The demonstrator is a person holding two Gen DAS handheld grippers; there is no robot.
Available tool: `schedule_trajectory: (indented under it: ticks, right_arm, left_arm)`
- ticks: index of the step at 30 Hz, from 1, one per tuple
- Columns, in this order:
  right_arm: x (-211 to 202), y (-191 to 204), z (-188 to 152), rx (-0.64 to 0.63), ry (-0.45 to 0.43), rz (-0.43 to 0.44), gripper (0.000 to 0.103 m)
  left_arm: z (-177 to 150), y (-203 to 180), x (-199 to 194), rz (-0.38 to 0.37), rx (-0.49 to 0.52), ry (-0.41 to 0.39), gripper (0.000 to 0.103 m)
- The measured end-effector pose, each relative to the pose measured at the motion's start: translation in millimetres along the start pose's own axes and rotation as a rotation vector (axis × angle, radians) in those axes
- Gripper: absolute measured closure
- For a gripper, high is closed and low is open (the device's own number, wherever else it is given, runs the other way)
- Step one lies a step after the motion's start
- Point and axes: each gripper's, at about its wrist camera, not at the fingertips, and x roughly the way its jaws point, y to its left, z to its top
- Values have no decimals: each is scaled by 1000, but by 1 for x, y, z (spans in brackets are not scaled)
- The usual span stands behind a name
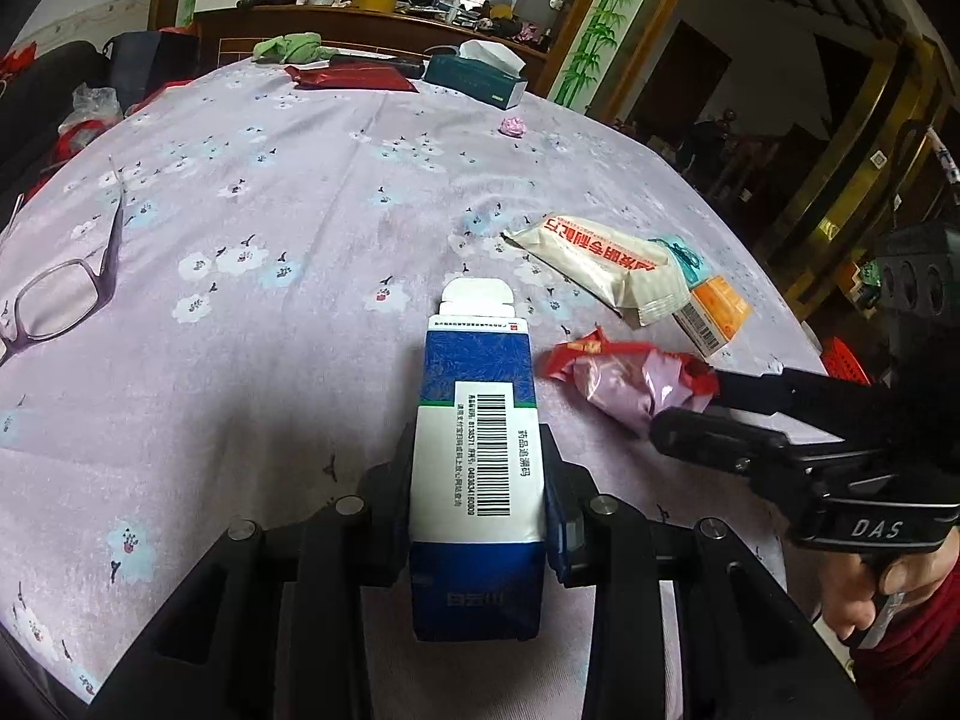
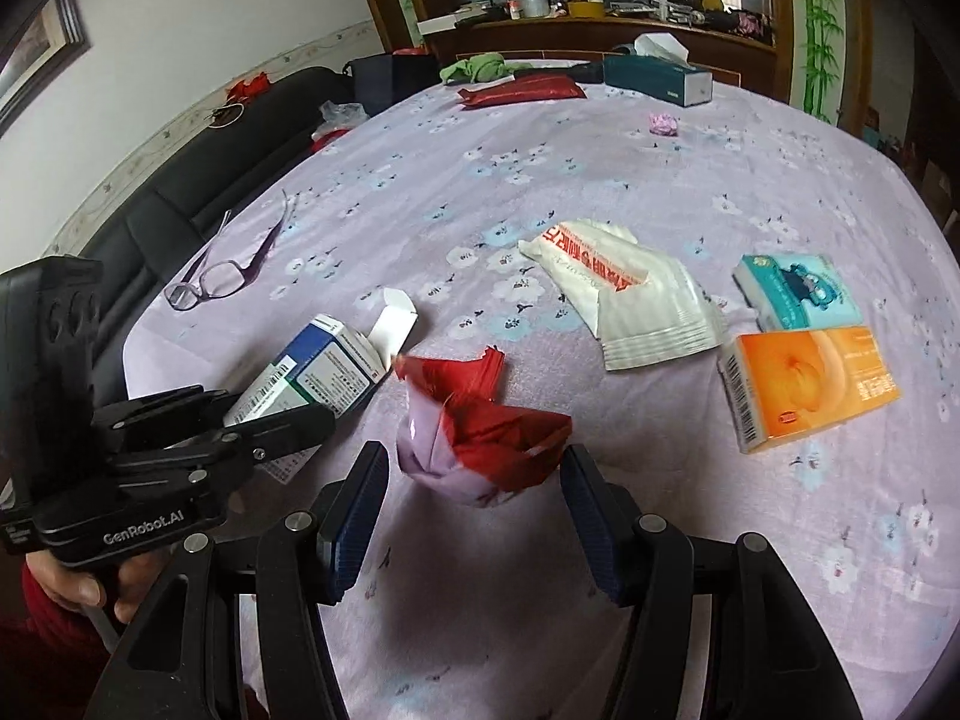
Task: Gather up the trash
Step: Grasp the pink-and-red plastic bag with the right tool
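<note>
A blue and white medicine box (image 1: 474,450) with a barcode and an open end flap is clamped in my left gripper (image 1: 477,480), just above the lilac flowered tablecloth (image 1: 270,210). From the right wrist view the same box (image 2: 324,366) sticks out of the left gripper (image 2: 270,426) at the left. A crumpled red and clear wrapper (image 2: 480,450) lies between the spread fingers of my right gripper (image 2: 474,498), which is open. In the left wrist view the right gripper (image 1: 690,402) straddles the wrapper's (image 1: 624,378) right end.
A white sachet with red print (image 2: 624,294), an orange box (image 2: 810,384) and a teal box (image 2: 798,294) lie to the right. Glasses (image 2: 210,282) rest at the left. At the far edge are a pink scrap (image 2: 663,123), a tissue box (image 2: 657,78) and a red packet (image 2: 522,87).
</note>
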Motion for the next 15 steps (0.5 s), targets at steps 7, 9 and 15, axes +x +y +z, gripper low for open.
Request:
schedule_trajectory:
  ticks: [7,9,15]
  right_arm:
    - [-1,0,-2,28,0,1,39]
    - [-7,1,-3,11,-9,-12,39]
    - [-21,12,1,-77,-50,-59,39]
  left_arm:
    - [2,-1,1,8,-4,-4,70]
    - [2,0,1,8,-3,-2,70]
    - [2,2,0,18,-7,-6,70]
